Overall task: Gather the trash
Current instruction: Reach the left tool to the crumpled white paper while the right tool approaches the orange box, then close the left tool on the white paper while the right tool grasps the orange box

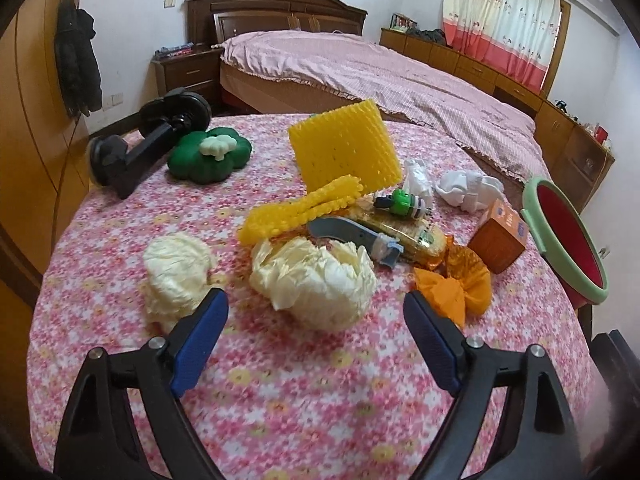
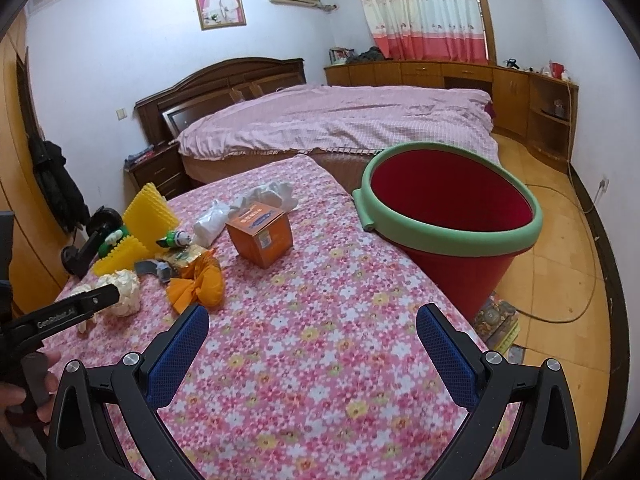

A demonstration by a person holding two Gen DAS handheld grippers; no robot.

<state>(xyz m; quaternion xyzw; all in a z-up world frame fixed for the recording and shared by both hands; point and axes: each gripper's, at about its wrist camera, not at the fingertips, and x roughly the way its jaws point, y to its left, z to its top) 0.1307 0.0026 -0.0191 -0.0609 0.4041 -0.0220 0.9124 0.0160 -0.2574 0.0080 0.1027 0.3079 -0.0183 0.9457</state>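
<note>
A table covered in a pink flowered cloth [image 1: 304, 396] holds a scatter of litter and toys. The left gripper [image 1: 316, 312] hovers low over the cloth with its blue-padded jaws spread wide, nothing between the pads. Just beyond them lies a large crumpled cream paper ball [image 1: 316, 280], roughly round, with no clear long axis. A second cream paper wad [image 1: 178, 270] sits just left of it, beside the left pad. To the right lies a crumpled orange wrapper [image 1: 460, 284], pinched in the middle like a bow, its long axis running left to right. Behind it stands a small orange carton [image 2: 260, 236]; its top label carries print too small to read.

The right gripper [image 2: 312, 344] also stands open and empty above bare cloth. A red bucket with a green rim [image 2: 452, 216] stands beside the table's right edge, mouth tilted toward the camera. In the right wrist view, the left gripper's arm bears the white lettering "GenRobot.AI".
</note>
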